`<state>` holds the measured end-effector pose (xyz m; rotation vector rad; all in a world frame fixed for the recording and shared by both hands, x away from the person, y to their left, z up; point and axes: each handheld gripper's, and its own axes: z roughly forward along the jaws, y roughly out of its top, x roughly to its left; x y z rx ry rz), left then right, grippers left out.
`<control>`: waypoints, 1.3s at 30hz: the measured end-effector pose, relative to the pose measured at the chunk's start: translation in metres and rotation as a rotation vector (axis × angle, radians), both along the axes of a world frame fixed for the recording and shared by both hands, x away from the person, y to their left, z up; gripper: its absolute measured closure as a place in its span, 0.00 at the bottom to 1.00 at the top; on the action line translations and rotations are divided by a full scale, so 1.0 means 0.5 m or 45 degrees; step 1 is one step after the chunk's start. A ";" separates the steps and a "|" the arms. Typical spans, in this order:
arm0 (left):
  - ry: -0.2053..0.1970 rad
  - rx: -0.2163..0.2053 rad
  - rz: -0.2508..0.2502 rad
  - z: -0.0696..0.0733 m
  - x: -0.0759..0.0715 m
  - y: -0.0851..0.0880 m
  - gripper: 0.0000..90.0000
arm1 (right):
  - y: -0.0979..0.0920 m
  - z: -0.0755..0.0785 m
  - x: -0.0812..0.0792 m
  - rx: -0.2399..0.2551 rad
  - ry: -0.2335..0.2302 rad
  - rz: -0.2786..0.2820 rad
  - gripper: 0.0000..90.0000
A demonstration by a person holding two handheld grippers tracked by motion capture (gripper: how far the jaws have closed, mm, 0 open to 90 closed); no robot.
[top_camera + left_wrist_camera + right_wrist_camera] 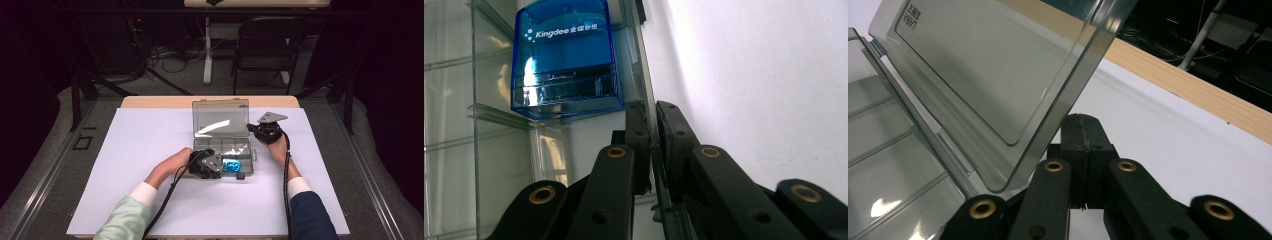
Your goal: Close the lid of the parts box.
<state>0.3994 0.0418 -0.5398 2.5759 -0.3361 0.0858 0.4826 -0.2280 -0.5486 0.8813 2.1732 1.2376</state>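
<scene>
Both forearms enter the high view from 6 o'clock and converge on a clear plastic compartment box (222, 150) sitting mid-table on the white table cover (150, 145).

Left hand (172, 165), pale green sleeve, lies low with the forearm angled toward 2 o'clock. Left gripper (212, 167) sits at the box's near-left corner. In the left gripper view its jaws are nearly closed and pinch the box's thin clear front wall (653, 145) between them.

Right hand (279, 149), dark blue sleeve, reaches toward 11 o'clock. Right gripper (262, 129) is at the box's right side, beside the lid's right edge. In the right gripper view its jaws are fully together with nothing between them, and the lid's corner lies just beside the tips; contact cannot be judged.

The lid (221, 118) stands open, tilted back toward 12 o'clock. The box's long axis runs 9 to 3.

A blue Kingdee stamp (564, 60) sits in a front compartment, just past the left gripper.
</scene>
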 end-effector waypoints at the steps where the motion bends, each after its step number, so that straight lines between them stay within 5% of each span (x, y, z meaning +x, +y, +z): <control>1: 0.000 -0.001 -0.001 0.000 0.000 0.000 0.94 | 0.000 0.001 -0.001 -0.003 -0.001 0.000 1.00; 20: -0.018 0.000 0.040 -0.001 -0.002 0.000 0.91 | -0.005 0.003 -0.006 -0.005 0.008 0.016 1.00; 29: -0.025 -0.048 0.088 0.006 0.003 0.014 0.69 | -0.007 -0.001 -0.007 0.000 0.019 0.028 1.00; 32: -0.004 -0.075 0.110 0.002 0.001 0.015 0.71 | -0.008 -0.002 -0.007 0.007 0.013 0.035 1.00; 39: -0.025 -0.050 0.054 -0.003 -0.003 0.010 0.84 | -0.008 -0.002 -0.009 0.022 -0.002 0.052 1.00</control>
